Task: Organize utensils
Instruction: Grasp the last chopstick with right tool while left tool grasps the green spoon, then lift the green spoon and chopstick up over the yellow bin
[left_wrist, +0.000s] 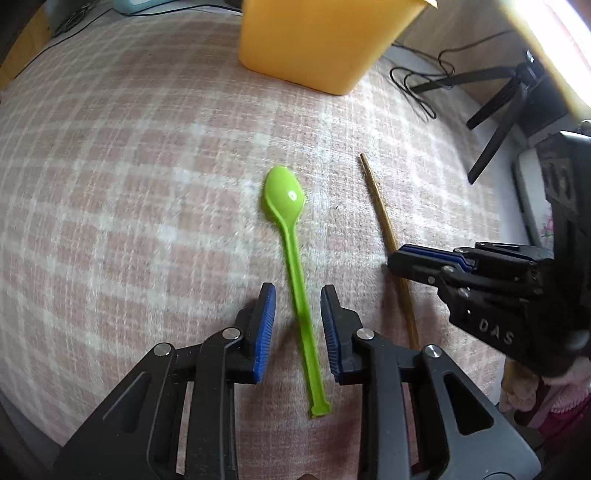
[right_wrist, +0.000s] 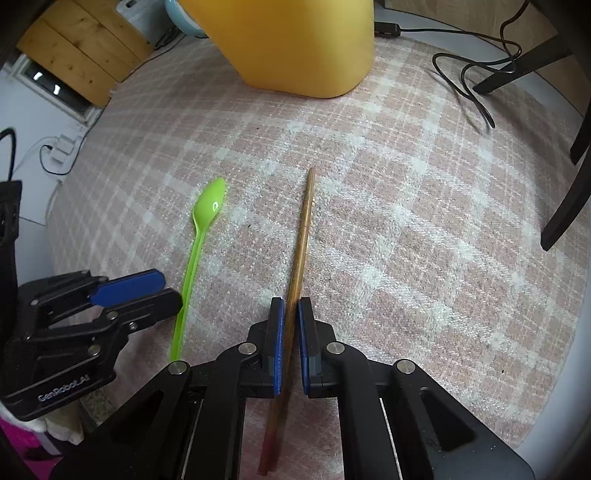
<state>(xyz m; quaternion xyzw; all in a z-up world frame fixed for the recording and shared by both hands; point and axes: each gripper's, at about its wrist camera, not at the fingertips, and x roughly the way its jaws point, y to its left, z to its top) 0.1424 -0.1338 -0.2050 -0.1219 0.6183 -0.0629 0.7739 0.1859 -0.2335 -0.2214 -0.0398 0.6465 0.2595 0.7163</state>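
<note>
The green spoon (left_wrist: 291, 266) lies flat on the plaid-covered counter (left_wrist: 129, 184), bowl toward the yellow bin (left_wrist: 317, 40) and handle pointing away from it, likely laid out for an easy pick before it goes into that bin. Beside it, on the side away from the left tool (left_wrist: 297, 325), the wooden chopsticks (right_wrist: 301, 258) lie roughly parallel, tips also toward the bin. The left tool straddles the spoon's handle with its jaws partly spread, pads either side and not yet pressing on it. The right tool (right_wrist: 291, 343) has its jaws nearly together, pinching the chopsticks partway along their length, apparently ready to lift them toward the bin.
</note>
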